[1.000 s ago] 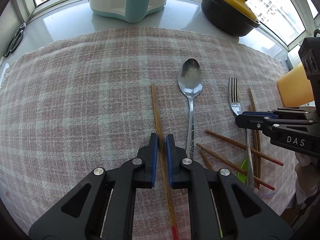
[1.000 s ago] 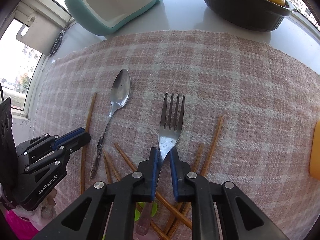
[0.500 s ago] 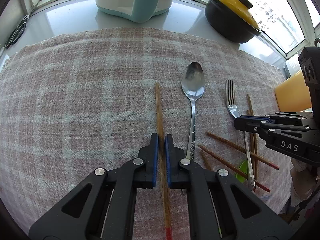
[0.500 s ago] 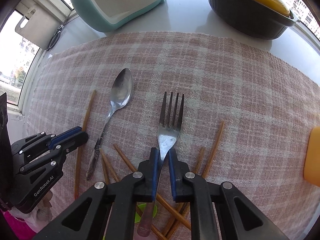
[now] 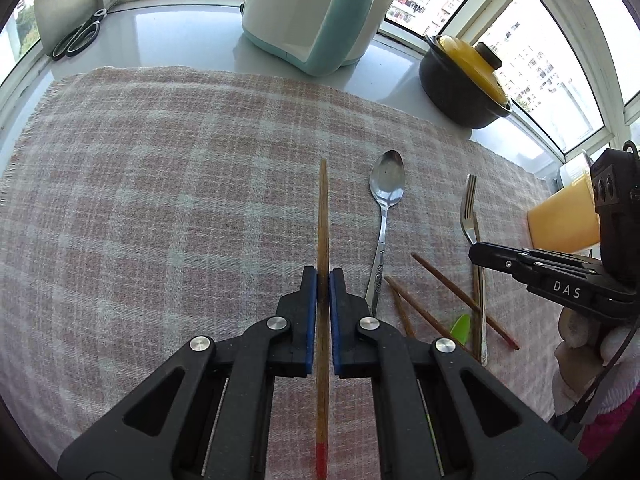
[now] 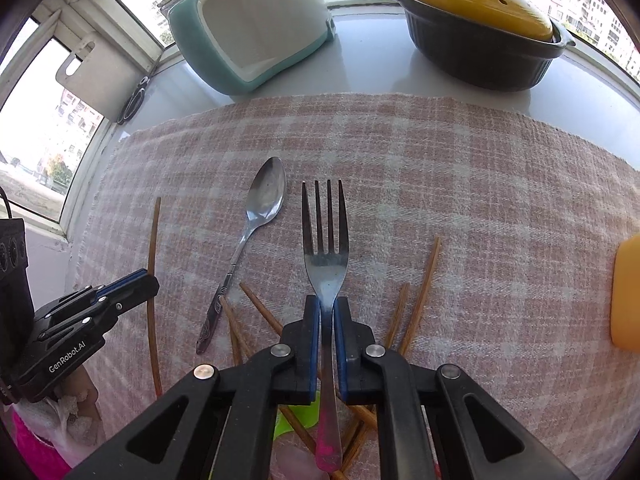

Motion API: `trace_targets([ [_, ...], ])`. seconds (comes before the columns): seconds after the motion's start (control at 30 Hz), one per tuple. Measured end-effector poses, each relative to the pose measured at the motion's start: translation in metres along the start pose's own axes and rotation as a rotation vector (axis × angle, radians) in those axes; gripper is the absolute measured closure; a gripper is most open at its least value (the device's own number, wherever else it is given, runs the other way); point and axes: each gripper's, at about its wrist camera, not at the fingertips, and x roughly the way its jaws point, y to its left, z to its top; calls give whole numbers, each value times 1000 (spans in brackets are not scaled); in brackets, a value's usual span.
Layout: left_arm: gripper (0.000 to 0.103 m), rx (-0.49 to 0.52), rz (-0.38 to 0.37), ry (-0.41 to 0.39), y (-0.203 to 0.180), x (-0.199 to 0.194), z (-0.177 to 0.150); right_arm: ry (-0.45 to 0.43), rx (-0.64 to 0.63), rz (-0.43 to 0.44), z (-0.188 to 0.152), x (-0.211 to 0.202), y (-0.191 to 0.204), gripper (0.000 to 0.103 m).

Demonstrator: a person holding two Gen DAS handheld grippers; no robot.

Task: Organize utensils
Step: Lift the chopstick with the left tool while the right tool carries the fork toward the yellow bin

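The left gripper [image 5: 323, 276], at the bottom centre of its own view, is clamped on a chopstick [image 5: 323, 216], blue pads pressed to both sides of the shaft. The stick runs straight up the frame from its red end near the bottom edge to a tip at mid-frame. The right gripper [image 6: 327, 306], bottom centre of its view, is clamped on a fork [image 6: 325, 256] at the neck, tines pointing up the frame, handle passing back between the jaws.

Just left of the fork in the right view, a spoon [image 6: 262, 204] lies on the plaid cloth [image 6: 460, 184], bowl toward the top. Loose chopsticks [image 6: 420, 292] lie scattered on the cloth right of and below the jaws. In the upper part of the frame, off the cloth, stand a teal-and-white appliance [image 6: 248, 24] and a dark pot [image 6: 480, 36] with a yellow lid. An orange cup [image 6: 626, 292] shows at the right edge. Scissors [image 5: 78, 38] lie in the upper left of the left view.
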Motion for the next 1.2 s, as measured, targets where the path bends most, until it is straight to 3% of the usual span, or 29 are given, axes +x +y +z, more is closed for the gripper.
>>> trace_targets([
  [0.27, 99, 0, -5, -65, -7, -33, -8, -117, -43, -8, -20, -35, -6, 99],
  [0.97, 99, 73, -9, -172, -47, -89, -31, -381, -240, -100, -61, -108, 32, 103],
  [1.1, 99, 66, -11, -180, -48, -91, -34, -366, -251, -77, -63, -109, 32, 103],
  [1.17, 99, 57, -8, -186, -46, -93, -35, -319, -250, -7, -59, -101, 29, 103],
  [1.2, 99, 47, -9, -187, -44, -95, -36, -284, -244, 27, -55, -95, 28, 94],
])
